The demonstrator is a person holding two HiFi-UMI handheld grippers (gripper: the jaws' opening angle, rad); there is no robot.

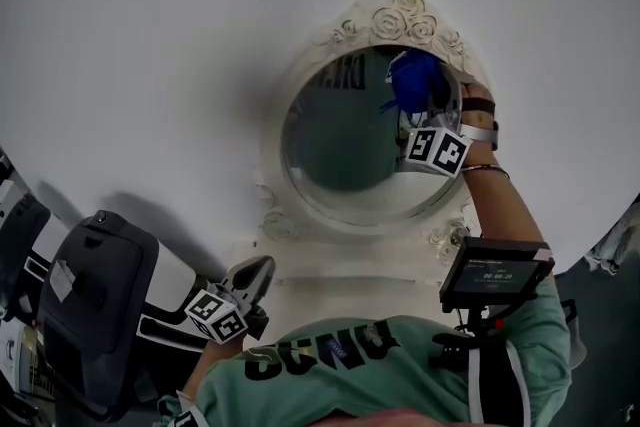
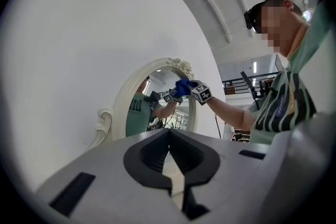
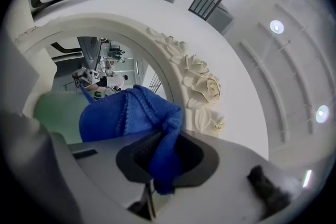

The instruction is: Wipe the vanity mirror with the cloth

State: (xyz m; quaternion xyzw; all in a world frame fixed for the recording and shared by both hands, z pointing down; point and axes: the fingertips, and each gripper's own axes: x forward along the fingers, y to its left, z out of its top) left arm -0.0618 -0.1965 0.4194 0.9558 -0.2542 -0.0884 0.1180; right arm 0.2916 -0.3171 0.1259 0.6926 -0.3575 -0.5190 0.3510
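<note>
Head view: an oval vanity mirror with a white carved plaster frame [image 1: 400, 20] stands against a plain white wall [image 1: 150, 35]. A bunched blue terry cloth [image 1: 415, 80] lies on the glass at the upper right of the oval, just under the frame's rose crest. The right gripper [image 1: 422, 105] is raised to the mirror with the cloth at its tip. A black screen unit [image 1: 493, 272] is strapped on the forearm behind it. The left gripper [image 1: 256, 269] hangs low, below the mirror's base and well apart from the glass, close to the person's green printed shirt [image 1: 350, 365].

Left gripper view: the two grey jaws meet along their centre seam, with nothing between them. Beyond them the mirror is seen edge-on. The blue cloth is pressed to the glass near the top of the frame, and its reflection shows in the glass.

Right gripper view: the jaws are clamped on a fold of the blue cloth, and a tail of it hangs down through the dark jaw opening. The rest of the cloth is bunched ahead of the jaws, against the glass. The cream rose carvings [image 3: 202, 86] on the frame are just beside it.
</note>
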